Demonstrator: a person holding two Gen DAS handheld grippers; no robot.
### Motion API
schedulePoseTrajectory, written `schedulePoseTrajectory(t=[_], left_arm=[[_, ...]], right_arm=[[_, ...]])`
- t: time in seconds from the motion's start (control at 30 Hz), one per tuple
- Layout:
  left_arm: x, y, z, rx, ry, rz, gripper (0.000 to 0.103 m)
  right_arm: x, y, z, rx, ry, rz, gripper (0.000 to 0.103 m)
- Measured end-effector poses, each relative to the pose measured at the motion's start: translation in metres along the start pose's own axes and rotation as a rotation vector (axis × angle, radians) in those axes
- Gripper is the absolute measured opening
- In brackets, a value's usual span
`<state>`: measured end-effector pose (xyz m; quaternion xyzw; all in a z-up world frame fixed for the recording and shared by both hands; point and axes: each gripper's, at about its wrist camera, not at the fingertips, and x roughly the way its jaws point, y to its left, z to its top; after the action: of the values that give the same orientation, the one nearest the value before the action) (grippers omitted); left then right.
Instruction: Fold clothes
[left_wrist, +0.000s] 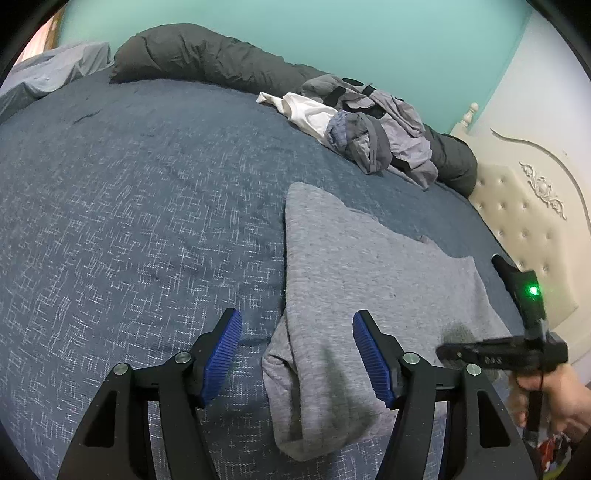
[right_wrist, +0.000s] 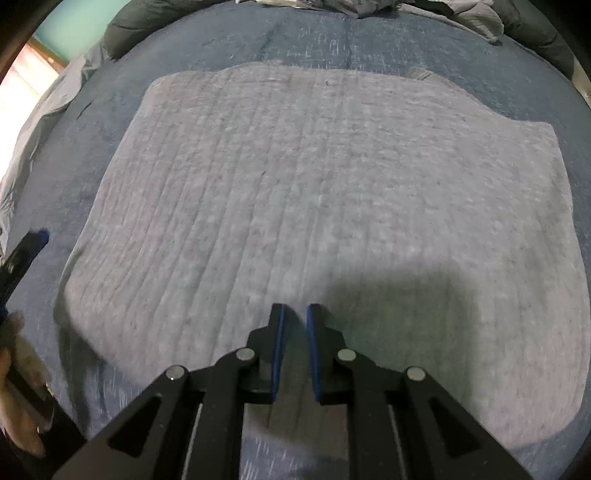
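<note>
Flat on the bed lies a grey garment (left_wrist: 354, 266), a soft heathered knit whose near left edge is bunched into a thick rolled fold, while the rest spreads smooth toward the headboard. From the right wrist camera the same cloth (right_wrist: 314, 184) fills most of the view, a broad rounded sheet with faint lengthwise ribs and a dark shadow across its near part.

The left gripper (left_wrist: 297, 354) hangs over the bunched edge with its jaws set wide; the ribbed blue pads (left_wrist: 221, 358) flank the fold without pinching it. The right gripper (right_wrist: 294, 350) sits low above the near part of the cloth, its blue-lined jaws drawn narrow with only a slim gap between them and nothing caught there. A hand (left_wrist: 554, 398) grips its black handle, where a green light glows.

Under the garment is a blue bedspread (left_wrist: 129, 221), coarse-looking and flecked with pale crosshatch threads. At the far side sits a crumpled pile of clothes (left_wrist: 369, 122) in grey, lilac and white, resting against a long dark olive bolster (left_wrist: 207, 55). Beyond stands a cream tufted headboard (left_wrist: 517, 221) with carved scrollwork, and a teal wall (left_wrist: 332, 29).
</note>
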<state>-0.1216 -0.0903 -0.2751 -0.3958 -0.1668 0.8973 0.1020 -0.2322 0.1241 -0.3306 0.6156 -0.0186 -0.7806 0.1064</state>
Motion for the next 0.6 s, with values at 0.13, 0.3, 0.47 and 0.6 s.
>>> schedulePoseTrajectory(t=[0.13, 0.3, 0.47, 0.6], left_arm=[[0.0, 0.004, -0.001, -0.008, 0.003, 0.004, 0.067], [-0.003, 0.009, 0.001, -0.018, -0.008, 0.009, 0.067], [0.001, 0.013, 0.001, -0.035, -0.002, 0.009, 0.068], [0.004, 0.014, 0.003, -0.033, 0.004, 0.01, 0.068]], right_arm=[[0.008, 0.0, 0.023, 0.021, -0.029, -0.007, 0.012], [0.023, -0.003, 0.064, 0.057, -0.041, -0.02, 0.012], [0.038, -0.01, 0.107, 0.081, -0.081, -0.03, 0.012], [0.049, -0.017, 0.143, 0.097, -0.12, -0.039, 0.012]])
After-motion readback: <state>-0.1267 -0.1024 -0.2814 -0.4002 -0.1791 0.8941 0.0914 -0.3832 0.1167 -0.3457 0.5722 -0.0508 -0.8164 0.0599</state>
